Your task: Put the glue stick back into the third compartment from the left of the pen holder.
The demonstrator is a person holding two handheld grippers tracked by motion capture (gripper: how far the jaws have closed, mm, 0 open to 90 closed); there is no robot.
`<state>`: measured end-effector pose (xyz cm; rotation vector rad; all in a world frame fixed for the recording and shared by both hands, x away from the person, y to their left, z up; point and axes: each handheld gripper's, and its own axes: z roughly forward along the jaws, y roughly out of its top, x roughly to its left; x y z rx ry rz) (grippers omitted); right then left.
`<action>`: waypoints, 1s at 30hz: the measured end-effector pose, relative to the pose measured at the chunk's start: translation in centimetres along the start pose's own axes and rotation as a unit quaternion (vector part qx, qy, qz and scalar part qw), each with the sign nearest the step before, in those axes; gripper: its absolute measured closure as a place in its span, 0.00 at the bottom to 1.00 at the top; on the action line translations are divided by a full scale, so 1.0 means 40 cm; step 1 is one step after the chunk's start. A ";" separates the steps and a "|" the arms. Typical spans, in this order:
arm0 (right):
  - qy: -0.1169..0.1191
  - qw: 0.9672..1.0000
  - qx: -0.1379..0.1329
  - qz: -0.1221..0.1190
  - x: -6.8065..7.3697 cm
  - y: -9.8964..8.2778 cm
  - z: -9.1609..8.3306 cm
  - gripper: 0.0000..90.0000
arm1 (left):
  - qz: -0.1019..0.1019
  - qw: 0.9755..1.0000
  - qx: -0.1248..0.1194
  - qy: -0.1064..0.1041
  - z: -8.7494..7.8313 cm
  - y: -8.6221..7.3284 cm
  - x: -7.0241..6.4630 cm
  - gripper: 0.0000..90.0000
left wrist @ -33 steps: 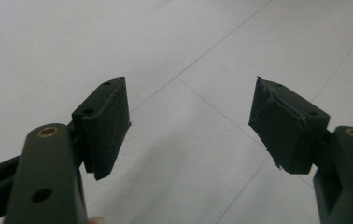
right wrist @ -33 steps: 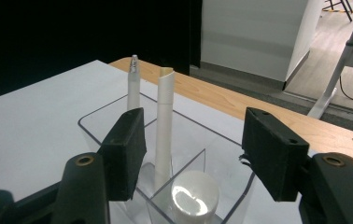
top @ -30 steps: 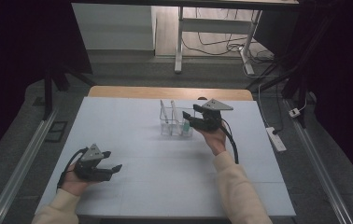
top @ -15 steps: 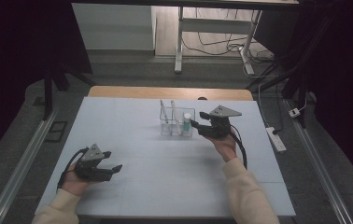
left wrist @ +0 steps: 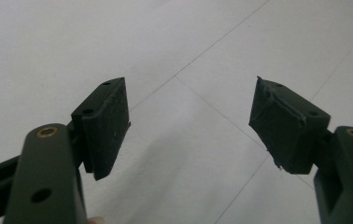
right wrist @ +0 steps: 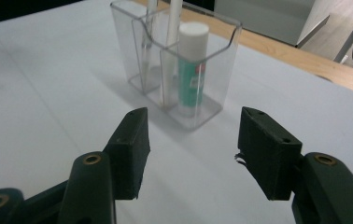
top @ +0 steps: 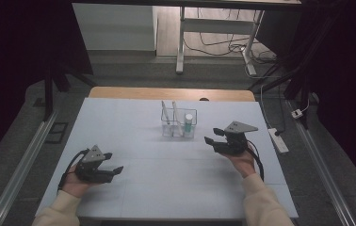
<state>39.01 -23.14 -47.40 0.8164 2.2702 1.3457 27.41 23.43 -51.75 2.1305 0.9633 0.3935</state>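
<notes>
Clear plastic organizer (top: 179,126): it is standing upright near the far middle of the white table (top: 133,188), split into compartments.
Contents: two white pens (right wrist: 171,28) are leaning in the rear compartments, and a green glue stick (right wrist: 191,70) with a white cap is standing in a front one.
Right gripper (top: 212,141): it is hovering just right of the organizer, apart from it; its jaws are standing fairly wide with nothing between them, having just been closing a little.
Left gripper (top: 115,171): it is resting low on the near left of the table, jaws wide and holding nothing.
Progress: judging by the filled organizer and both tongs being free, the loading is looking done or nearly so.
Left: little more than drawing the hands clear, as far as I can judge.
</notes>
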 end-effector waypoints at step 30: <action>-0.015 0.999 0.041 -0.006 0.002 -0.130 -0.157 0.45 | -0.001 1.000 -0.005 0.004 -0.001 0.004 0.001 0.31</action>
